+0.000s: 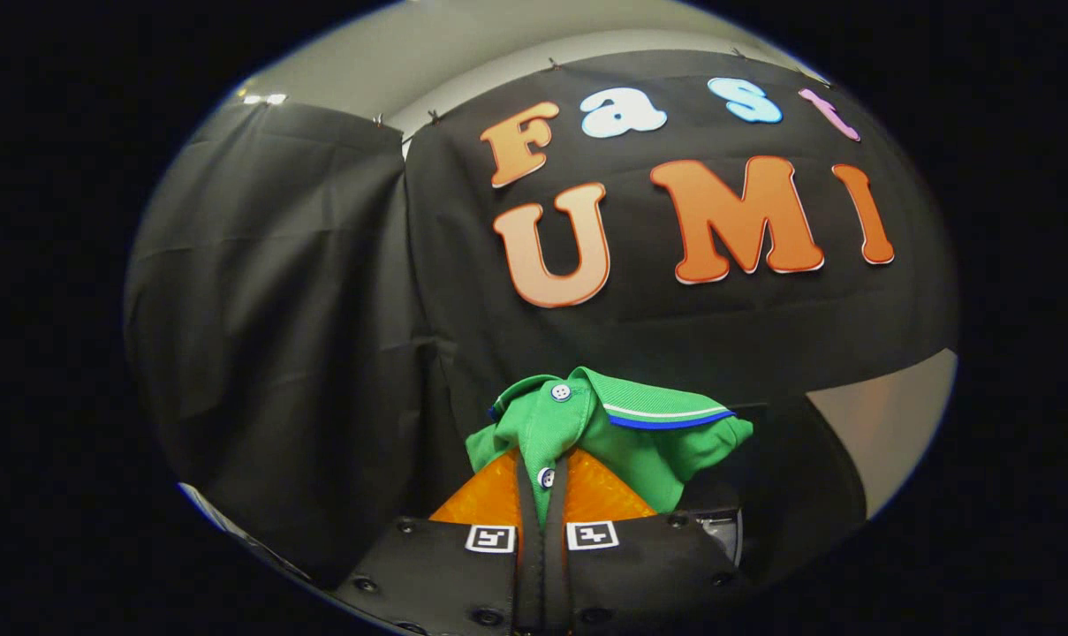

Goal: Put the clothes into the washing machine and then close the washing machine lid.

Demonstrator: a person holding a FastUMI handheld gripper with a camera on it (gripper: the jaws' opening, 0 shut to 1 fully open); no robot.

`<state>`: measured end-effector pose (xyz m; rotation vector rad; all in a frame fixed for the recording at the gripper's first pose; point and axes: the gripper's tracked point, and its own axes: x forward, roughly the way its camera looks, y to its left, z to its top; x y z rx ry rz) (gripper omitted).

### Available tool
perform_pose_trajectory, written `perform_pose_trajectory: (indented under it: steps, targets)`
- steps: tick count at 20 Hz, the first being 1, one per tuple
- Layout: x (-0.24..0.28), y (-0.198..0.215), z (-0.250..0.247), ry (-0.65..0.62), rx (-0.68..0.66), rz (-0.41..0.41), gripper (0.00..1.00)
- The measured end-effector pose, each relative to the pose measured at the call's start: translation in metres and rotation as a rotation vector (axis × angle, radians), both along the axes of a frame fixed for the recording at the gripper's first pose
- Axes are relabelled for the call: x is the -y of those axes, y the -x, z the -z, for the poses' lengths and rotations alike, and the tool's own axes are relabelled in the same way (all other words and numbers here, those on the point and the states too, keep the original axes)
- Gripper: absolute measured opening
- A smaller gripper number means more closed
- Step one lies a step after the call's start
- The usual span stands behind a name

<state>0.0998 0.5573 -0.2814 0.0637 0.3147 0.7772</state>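
Apparently raised gripper (542, 481) pinching green shirt (626, 424)

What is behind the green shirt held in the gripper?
Behind the green shirt, pinched in the shut gripper, hangs the black cloth wall. The shirt covers whatever lies directly below it.

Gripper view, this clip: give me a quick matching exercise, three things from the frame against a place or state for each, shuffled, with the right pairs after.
Things:
1. green polo shirt
2. gripper
3. shirt collar

Place or state:
A. trimmed with a white and a blue stripe
B. pinched between the two fingers, bunched up just ahead of them
C. closed, both fingers pressing on cloth along the button placket

Pairs: 1-B, 2-C, 3-A
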Motion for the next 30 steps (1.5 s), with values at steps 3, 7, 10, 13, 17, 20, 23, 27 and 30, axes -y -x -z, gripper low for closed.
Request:
perform_pose_trajectory:
  steps: [3, 7, 10, 13, 17, 20, 23, 27, 30]
  targets:
    - [-0.024, -0.004, 0.065, 0.091, -0.081, -0.015, 0.08]
    - [-0.040, -0.017, 0.145, 0.161, -0.253, 0.007, 0.08]
    - [-0.037, -0.024, 0.201, 0.252, -0.325, 0.042, 0.08]
    - [-0.032, -0.034, 0.242, 0.315, -0.389, 0.074, 0.08]
    - [-0.027, -0.024, 0.284, 0.415, -0.562, 0.088, 0.08]
    - [-0.019, -0.015, 0.314, 0.467, -0.669, 0.124, 0.08]
    - [-0.015, -0.007, 0.327, 0.519, -0.771, 0.142, 0.08]
    - [-0.011, -0.004, 0.335, 0.562, -0.829, 0.170, 0.08]
    - [-0.011, 0.000, 0.340, 0.586, -0.861, 0.154, 0.08]
